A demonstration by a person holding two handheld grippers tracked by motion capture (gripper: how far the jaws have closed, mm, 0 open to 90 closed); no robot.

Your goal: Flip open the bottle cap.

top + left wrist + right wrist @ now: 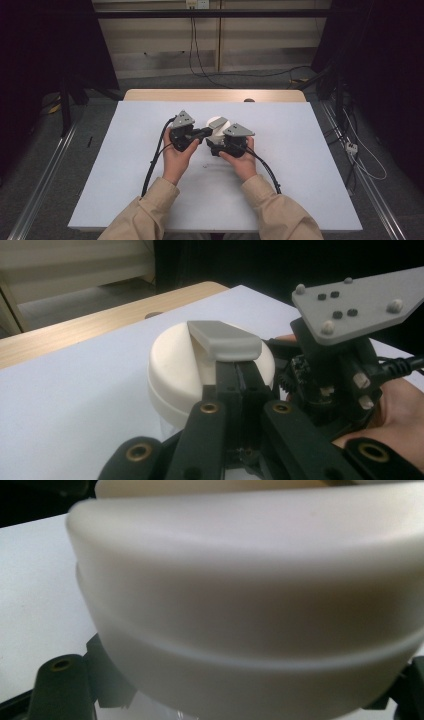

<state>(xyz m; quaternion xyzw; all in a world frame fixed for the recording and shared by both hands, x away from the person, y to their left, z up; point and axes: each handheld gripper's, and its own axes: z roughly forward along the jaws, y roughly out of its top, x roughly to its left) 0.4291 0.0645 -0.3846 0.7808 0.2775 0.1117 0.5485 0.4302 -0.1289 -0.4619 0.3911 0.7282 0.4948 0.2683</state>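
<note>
Setting: a person sits at a table (300, 200) covered by a pale blue-white sheet, with a strip of bare wood showing along its far edge; grey floor and dark curtains lie beyond.
Arms: two forearms in tan sleeves (145, 212) come in from the bottom of the high view, and each hand holds a black two-jaw gripper.
Container: a round jar with a cream-white lid (175, 365) stands near the middle of the table, between the two grippers. A hint of clear wall shows below the lid.
Lid detail: a grey tab (225, 338) lies flat across the top of the lid, reaching to its near edge.
Left gripper: the left gripper (240, 377) comes in from the jar's left side. Its jaws are drawn close together, their tips just under the end of the grey tab. Whether they pinch the tab or only touch it is not clear.
Right gripper: the right gripper (218, 141) is at the jar's right side. In its own view the lid's rim sits very close, with one jaw at each bottom corner, so the jaws straddle the jar. Whether they press on it cannot be told.
Plates: a grey three-cornered plate (238, 130) tops each gripper.
Cables: black cables (152, 165) trail back toward the person.
</note>
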